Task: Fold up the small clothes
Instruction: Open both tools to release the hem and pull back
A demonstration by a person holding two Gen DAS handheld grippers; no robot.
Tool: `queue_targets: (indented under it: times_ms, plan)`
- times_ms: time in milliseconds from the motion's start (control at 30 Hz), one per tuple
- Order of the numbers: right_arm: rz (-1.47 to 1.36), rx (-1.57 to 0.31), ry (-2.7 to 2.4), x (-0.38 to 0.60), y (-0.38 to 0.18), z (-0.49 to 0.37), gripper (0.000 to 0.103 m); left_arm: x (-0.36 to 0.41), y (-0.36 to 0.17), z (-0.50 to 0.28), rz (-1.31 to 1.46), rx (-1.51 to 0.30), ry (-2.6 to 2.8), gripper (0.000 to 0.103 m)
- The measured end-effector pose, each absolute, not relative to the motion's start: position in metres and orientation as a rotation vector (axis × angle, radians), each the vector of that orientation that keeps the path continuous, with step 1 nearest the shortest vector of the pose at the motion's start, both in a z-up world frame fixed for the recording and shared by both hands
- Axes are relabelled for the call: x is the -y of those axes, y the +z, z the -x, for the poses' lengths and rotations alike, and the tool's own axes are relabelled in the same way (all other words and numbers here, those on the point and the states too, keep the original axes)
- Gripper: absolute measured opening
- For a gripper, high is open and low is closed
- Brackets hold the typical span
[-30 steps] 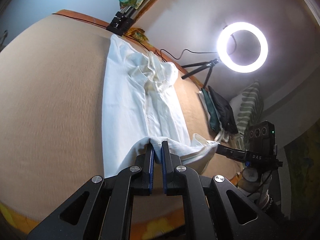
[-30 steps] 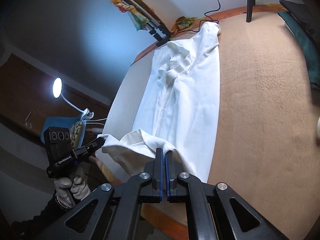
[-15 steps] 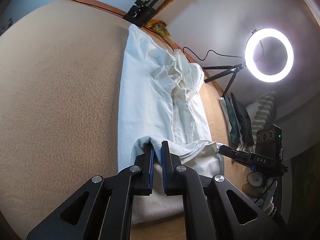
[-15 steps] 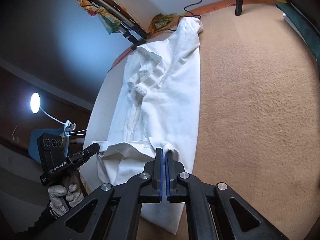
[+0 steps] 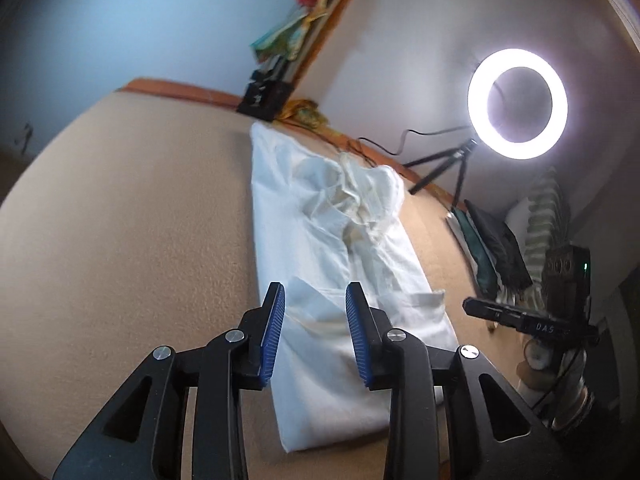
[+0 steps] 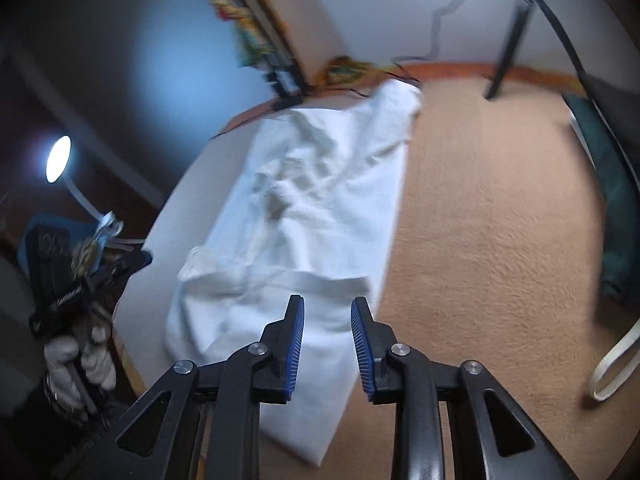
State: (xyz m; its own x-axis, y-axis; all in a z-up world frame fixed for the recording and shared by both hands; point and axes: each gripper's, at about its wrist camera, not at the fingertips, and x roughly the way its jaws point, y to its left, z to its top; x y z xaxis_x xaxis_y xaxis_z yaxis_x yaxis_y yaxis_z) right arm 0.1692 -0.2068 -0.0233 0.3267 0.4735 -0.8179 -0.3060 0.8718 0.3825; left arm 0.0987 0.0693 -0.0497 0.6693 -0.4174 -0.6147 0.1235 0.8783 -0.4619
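Observation:
A white garment point(image 5: 328, 248) lies lengthwise on the tan bed cover point(image 5: 120, 248), with its near end folded back over itself. It also shows in the right wrist view point(image 6: 320, 208). My left gripper point(image 5: 316, 300) is open and empty, just above the folded near edge. My right gripper point(image 6: 328, 312) is open and empty, above the folded hem on the garment's right side. The left gripper shows at the left of the right wrist view point(image 6: 132, 260), held in a gloved hand. The right gripper shows at the right of the left wrist view point(image 5: 476, 306).
A lit ring light point(image 5: 518, 104) on a small tripod stands at the bed's far right. Dark folded clothes point(image 5: 492, 248) and a striped pillow point(image 5: 548, 216) lie at the right edge. A clamp stand point(image 5: 264, 100) is at the far edge. A lamp point(image 6: 58, 158) glows at left.
Both grippers have opened and let go of the garment's near end, which now lies folded over the cloth. Both have pulled back and risen slightly.

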Motion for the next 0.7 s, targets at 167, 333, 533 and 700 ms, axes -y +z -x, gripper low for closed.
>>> queue_targets:
  times_ms: [167,333,533,700]
  plan:
    - [-0.063,-1.143,0.665,0.173,-0.029,-0.152,0.026,-0.036,-0.075,-0.102,0.313,-0.912,-0.43,0.03]
    - [-0.006,-1.179,0.639,0.164,-0.049,-0.162,0.026,-0.037,-0.093,-0.131,0.293,-0.947,-0.327,0.03]
    - [0.073,-1.16,0.509,0.175,-0.057,-0.181,0.026,-0.058,-0.103,-0.151,0.266,-0.944,-0.146,0.03]
    - [0.097,-1.133,0.439,0.187,-0.054,-0.189,0.026,-0.061,-0.102,-0.15,0.247,-0.918,-0.124,0.03]
